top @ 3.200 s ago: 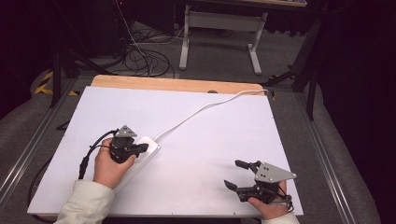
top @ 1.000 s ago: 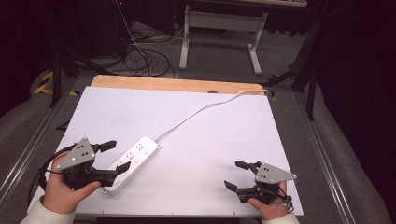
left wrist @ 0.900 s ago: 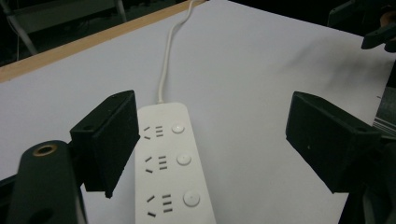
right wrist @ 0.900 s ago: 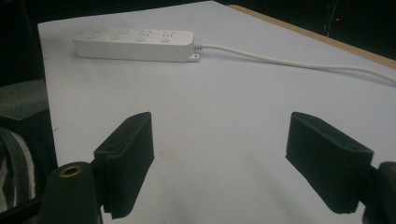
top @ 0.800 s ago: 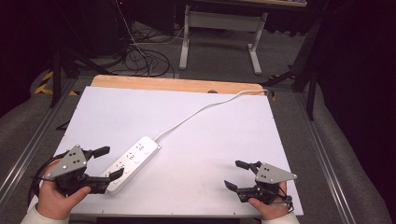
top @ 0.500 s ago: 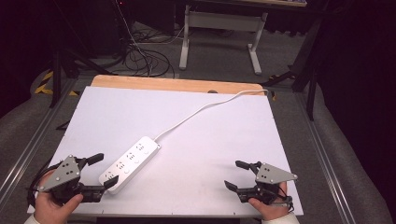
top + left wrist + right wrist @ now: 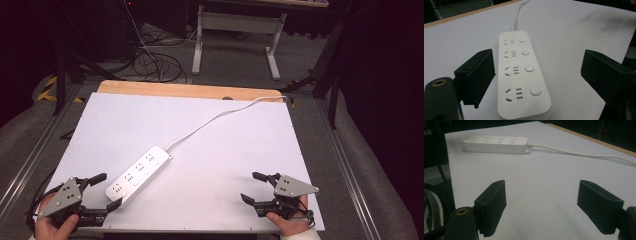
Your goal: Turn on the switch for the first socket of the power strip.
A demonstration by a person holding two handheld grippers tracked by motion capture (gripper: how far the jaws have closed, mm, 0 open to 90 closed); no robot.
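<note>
Both hand-held grippers, left (image 7: 97, 192) and right (image 7: 256, 187), rest spread and empty at the counter's (image 7: 210, 130) near edge; the power strip (image 7: 139, 175) lies flat, untouched, nothing plugged in.

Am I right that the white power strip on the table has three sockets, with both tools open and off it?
Not quite: the power strip has four sockets, each with a button, as the left gripper view shows. Both the left tool and right tool are open and off it.
</note>
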